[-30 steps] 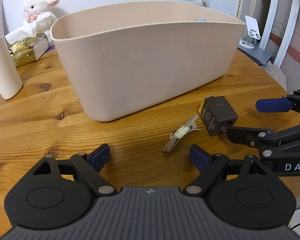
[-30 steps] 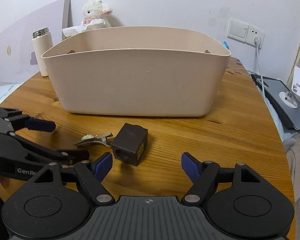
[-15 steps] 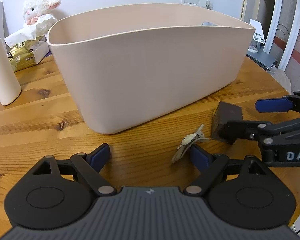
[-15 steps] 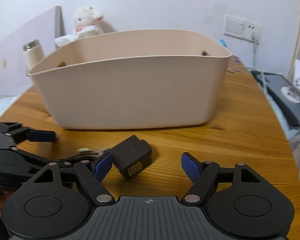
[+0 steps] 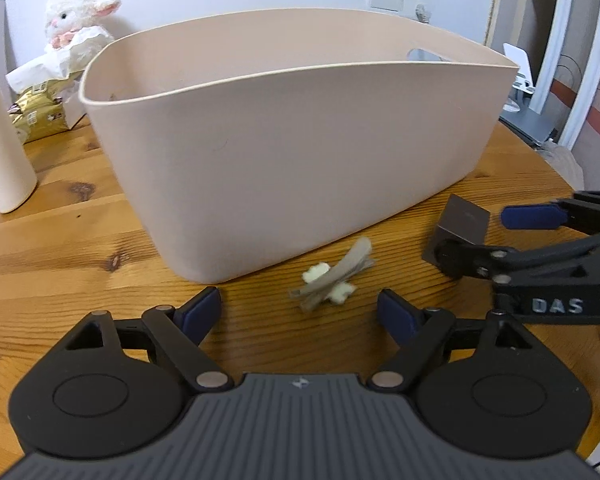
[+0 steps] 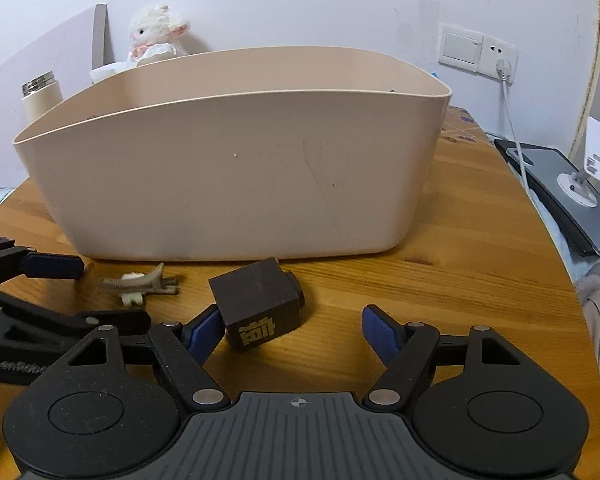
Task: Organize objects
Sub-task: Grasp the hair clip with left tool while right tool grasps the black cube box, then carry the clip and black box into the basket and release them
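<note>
While the beige bin (image 6: 236, 176) stands on the table (image 6: 460, 280), contents hidden | hair clip (image 5: 334, 276) between left gripper (image 5: 298, 310) fingers, spread wide | dark cube (image 6: 260, 304) beside right gripper (image 6: 294, 330) left finger, spread wide

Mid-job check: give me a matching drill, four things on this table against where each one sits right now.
Things:
1. hair clip
2. dark cube
3. plush lamb
4. white flask

Places:
A. behind the bin, against the wall
B. between the open jaws of the left gripper
C. at the bin's far left end
D. against one finger of the open right gripper

Pairs: 1-B, 2-D, 3-A, 4-C
</note>
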A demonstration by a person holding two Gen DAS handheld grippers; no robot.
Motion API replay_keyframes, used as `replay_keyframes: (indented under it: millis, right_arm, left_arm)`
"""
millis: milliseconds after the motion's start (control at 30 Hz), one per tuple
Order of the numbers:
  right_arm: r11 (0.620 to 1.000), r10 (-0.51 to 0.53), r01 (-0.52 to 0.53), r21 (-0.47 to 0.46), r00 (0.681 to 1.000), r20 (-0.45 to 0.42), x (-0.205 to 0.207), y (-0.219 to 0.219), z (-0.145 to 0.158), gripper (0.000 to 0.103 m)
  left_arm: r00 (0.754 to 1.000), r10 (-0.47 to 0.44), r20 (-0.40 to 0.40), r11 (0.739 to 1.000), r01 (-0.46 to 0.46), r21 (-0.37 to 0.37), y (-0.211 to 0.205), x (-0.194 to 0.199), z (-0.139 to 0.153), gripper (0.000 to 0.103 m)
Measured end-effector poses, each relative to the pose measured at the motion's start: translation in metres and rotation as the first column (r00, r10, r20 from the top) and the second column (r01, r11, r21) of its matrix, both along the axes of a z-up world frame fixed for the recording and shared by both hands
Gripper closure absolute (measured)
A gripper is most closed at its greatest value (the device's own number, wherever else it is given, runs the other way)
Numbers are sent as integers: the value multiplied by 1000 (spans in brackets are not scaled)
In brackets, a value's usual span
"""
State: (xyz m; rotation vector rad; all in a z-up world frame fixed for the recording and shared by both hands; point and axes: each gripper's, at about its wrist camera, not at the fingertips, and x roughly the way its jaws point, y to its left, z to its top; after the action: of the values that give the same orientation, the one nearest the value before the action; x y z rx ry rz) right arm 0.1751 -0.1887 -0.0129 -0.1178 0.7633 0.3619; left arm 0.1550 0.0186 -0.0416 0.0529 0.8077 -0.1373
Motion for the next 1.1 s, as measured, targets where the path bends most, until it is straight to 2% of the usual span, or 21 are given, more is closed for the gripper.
replay_keyframes:
  millis: [200, 267, 300, 367, 400, 500, 533, 900, 1100]
  right_arm:
    - [1000, 21, -20, -11, 1000, 20, 5, 8, -5, 30]
    - [1000, 29, -29, -2, 999, 19, 5, 8, -5, 41]
    - [1000, 31, -31, -5, 999, 23, 5, 9, -5, 43]
    - [999, 39, -39, -19, 999, 37, 4, 11, -6, 60]
    - [999, 44, -44, -15, 998, 36, 3, 12, -5, 62]
    - [999, 40, -40, -9, 999, 35, 4, 11, -5, 62]
    - [999, 38, -38, -9, 999, 36, 3, 10, -5, 62]
    - [999, 24, -22, -29, 998, 61, -12, 3, 0, 62]
    - [1000, 20, -18, -22, 995, 98, -22, -2, 18, 62]
  left_arm:
    - [999, -53, 5, 999, 53, -1, -10, 3, 4, 45]
    - [998, -69, 7, 998, 69, -5, -13, 4, 5, 55]
    - [997, -77, 8, 997, 77, -5, -14, 4, 5, 58]
    - [995, -98, 12, 995, 98, -9, -16, 4, 6, 71]
    - [994, -106, 11, 994, 106, -12, -16, 4, 6, 75]
    - [994, -107, 6, 994, 107, -19, -16, 4, 6, 77]
    - [994, -105, 4, 994, 105, -25, -15, 4, 6, 86]
    - [996, -87, -2, 995, 87, -45, -13, -6, 9, 90]
    - [996, -85, 18, 996, 85, -41, -7, -17, 17, 90]
